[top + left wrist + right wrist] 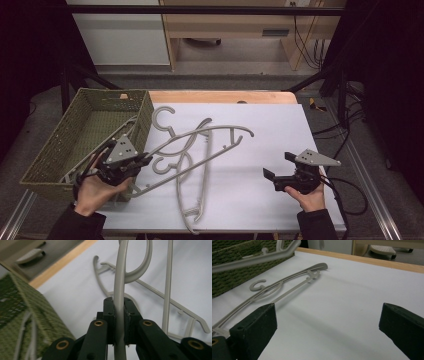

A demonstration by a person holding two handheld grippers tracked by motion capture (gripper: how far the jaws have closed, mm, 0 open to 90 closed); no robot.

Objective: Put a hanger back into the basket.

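Note:
A grey plastic hanger [227, 127] is lifted at a slant over the white table top [260, 205]. My left gripper [145, 160] is shut on its curved arm beside the basket. In the left gripper view the jaws [119, 305] pinch that arm [120, 277], and its hook curls just beyond them. Two more grey hangers [204, 190] lie crossed on the table under it. My right gripper [278, 165] hovers low at the right of the table. It stands wide open [328, 315] with nothing between its pads; one hanger [287, 285] lies farther off.
A green woven basket [85, 135] stands at the table's left edge with a grey hanger [122, 131] leaning inside it. A wooden strip [220, 96] runs along the far edge. Cables hang off the right side by a metal rail [370, 195].

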